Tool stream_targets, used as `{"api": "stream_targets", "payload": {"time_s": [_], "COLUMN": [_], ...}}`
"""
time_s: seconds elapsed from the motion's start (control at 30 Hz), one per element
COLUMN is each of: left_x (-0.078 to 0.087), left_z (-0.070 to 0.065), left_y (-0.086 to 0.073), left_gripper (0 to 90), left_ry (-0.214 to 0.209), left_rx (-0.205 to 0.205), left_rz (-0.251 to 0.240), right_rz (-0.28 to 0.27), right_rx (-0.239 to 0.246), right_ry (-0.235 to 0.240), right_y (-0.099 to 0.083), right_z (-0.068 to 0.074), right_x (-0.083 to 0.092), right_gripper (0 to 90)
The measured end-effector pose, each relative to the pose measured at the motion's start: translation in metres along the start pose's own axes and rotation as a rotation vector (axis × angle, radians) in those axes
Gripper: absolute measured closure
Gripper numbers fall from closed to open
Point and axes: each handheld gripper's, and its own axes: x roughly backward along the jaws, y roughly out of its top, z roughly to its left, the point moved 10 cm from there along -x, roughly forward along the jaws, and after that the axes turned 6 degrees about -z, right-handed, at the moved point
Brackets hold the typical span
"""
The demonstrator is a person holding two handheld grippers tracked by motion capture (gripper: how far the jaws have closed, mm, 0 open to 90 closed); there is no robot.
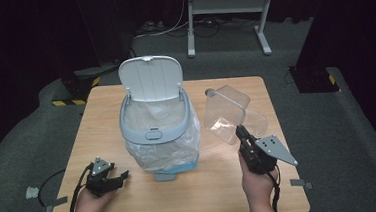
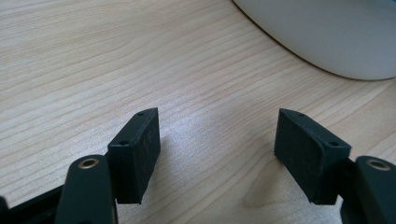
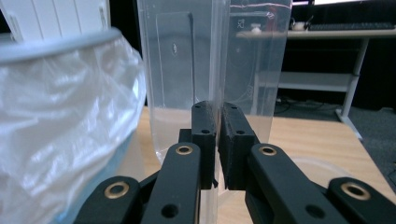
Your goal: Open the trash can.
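Holding a clear plastic container (image 1: 226, 112) by its wall, the right gripper (image 1: 242, 133) has its pads clamped tight on the thin plastic, container tilted and lifted off the surface (image 1: 221, 184), just right of the bin (image 1: 156, 130). Bin sits mid-surface, lid (image 1: 150, 77) up, clear bag (image 1: 171, 149) lining it. Left gripper (image 1: 117, 178) rests low near the front left, jaws wide apart, nothing between them.

No legible text, label, brand or number anywhere.
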Motion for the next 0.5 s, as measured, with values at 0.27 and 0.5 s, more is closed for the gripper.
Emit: {"api": "stream_targets", "payload": {"time_s": [0.27,0.5], "left_x": [0.0,-0.002], "left_z": [0.0,0.001], "left_y": [0.0,-0.001], "left_gripper": [29.5,19.2], "left_ry": [0.003,0.011], "left_rx": [0.002,0.007], "left_rz": [0.004,0.018], "right_rz": [-0.041,-0.09], "right_rx": [0.022,0.037], "right_ry": [0.005,0.018], "right_y": [0.026,0.052], "right_z": [0.005,0.014], "right_x": [0.004,0.007], "right_gripper": [85.6,85.7]}}
